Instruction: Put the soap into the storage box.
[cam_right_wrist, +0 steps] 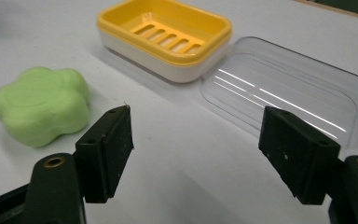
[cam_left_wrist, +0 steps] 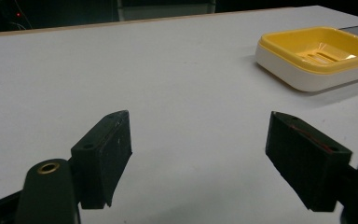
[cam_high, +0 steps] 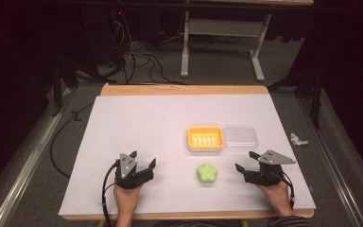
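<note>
Soap (cam_high: 207,174) sits on the table (cam_high: 137,132) between both wide-open, empty grippers, left gripper (cam_high: 143,164) and right gripper (cam_high: 246,162), near the yellow dish (cam_high: 205,138) with its lid (cam_high: 239,136) off, maybe ready for it.

Through the left gripper view I see my left gripper (cam_left_wrist: 198,158) with its two black jaws spread wide apart and nothing between them, just bare white table (cam_left_wrist: 158,84). A yellow soap dish (cam_left_wrist: 317,56) on a white base sits at upper right, well apart from the jaws.
</note>
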Demonstrator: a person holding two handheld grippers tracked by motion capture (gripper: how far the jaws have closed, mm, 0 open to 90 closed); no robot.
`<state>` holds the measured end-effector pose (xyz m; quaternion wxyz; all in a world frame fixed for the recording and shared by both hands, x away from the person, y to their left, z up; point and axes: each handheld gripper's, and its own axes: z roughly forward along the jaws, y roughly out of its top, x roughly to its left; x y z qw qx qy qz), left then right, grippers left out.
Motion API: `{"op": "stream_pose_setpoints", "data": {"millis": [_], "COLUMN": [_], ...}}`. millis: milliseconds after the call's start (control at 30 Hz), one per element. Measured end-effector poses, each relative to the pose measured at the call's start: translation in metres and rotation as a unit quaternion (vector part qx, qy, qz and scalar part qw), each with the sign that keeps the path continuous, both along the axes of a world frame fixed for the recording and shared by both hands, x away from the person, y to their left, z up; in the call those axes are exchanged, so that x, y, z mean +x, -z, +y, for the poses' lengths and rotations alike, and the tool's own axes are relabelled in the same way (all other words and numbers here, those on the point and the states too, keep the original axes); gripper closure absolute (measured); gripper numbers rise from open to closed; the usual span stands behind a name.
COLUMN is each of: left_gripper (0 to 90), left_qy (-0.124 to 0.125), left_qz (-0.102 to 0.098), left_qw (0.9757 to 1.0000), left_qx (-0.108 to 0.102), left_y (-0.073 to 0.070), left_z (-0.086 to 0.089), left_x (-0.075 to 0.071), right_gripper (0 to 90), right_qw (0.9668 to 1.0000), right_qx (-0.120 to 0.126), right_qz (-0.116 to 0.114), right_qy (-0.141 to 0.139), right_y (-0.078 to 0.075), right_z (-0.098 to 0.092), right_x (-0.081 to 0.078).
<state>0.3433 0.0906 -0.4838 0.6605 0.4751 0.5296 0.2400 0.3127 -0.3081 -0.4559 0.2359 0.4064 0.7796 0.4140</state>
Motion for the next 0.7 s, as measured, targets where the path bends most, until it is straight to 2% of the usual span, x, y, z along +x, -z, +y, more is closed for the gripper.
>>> {"op": "stream_pose_setpoints", "data": {"millis": [33,67,133,233,500,700], "left_gripper": [23.2,23.2,23.2,23.1,23.1,23.2], "left_qy": [0.001,0.001,0.001,0.001,0.001,0.001], "left_qz": [0.001,0.0,0.0,-0.001,-0.001,0.005], "left_qw": [1.0,1.0,1.0,1.0,1.0,1.0], "left_qx": [0.001,0.001,0.002,0.0,0.001,-0.004], "left_y": [0.0,0.0,0.0,0.0,0.0,0.0], "left_z": [0.0,0.0,0.0,0.0,0.0,0.0], "left_x": [0.0,0.0,0.0,0.0,0.0,0.001], "right_gripper": [26.6,26.6,26.6,26.6,26.3,25.4], "right_qw": [1.0,0.9999,0.9998,0.9989,0.997,0.9944], "right_qx": [0.0,-0.004,-0.005,-0.011,-0.017,-0.018], "right_qz": [0.0,-0.003,0.0,-0.002,0.002,0.005], "right_qy": [0.0,-0.016,-0.019,-0.045,-0.075,-0.104], "right_y": [0.0,-0.004,-0.005,-0.009,-0.011,-0.012], "right_z": [0.0,0.007,0.01,0.023,0.04,0.054], "right_x": [0.0,-0.002,-0.003,-0.004,-0.006,-0.008]}}
